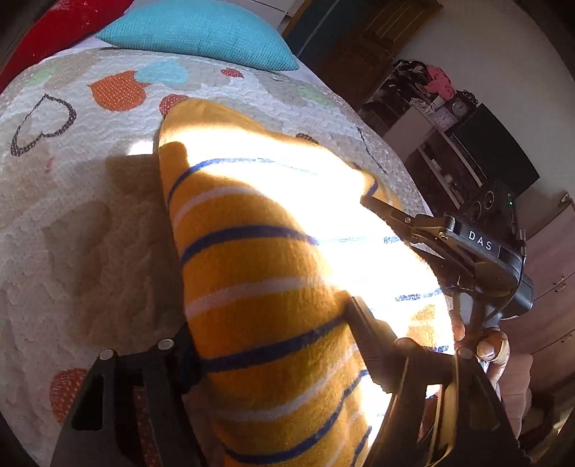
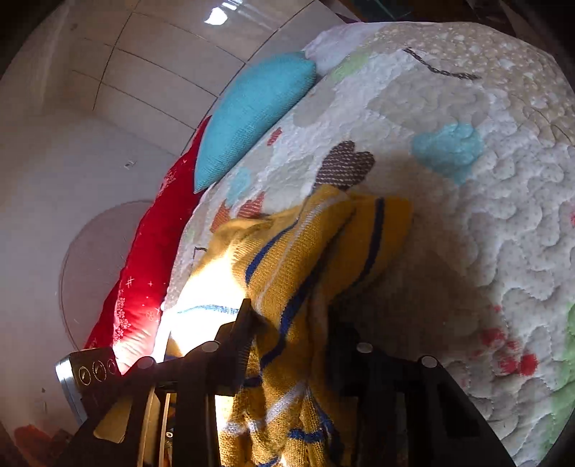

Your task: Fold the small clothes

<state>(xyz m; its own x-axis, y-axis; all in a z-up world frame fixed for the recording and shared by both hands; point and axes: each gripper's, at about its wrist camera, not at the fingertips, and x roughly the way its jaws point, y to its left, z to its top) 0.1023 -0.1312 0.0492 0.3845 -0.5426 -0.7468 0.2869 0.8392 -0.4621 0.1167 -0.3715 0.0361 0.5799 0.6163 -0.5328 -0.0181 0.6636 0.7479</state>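
Both grippers clamp the yellow striped sweater point(image 1: 258, 273) above the quilt point(image 1: 72, 215): left gripper point(image 1: 267, 337) one edge, right gripper point(image 2: 287, 323) the other. Best to keep edges level and taut before laying over.

A bed with a heart-patterned quilt point(image 1: 90, 215) carries a yellow striped knit garment point(image 1: 251, 258); a turquoise pillow point(image 1: 201, 32) and red cushion point(image 2: 151, 258) lie at its head edge.

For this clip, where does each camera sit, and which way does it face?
Left wrist: sits on the left gripper, looking along the yellow striped garment over the quilt toward the teal pillow; the right gripper and some fingers show.
Right wrist: sits on the right gripper, facing the bunched garment and the red cushion.
Shared: garment, quilt, pillow.
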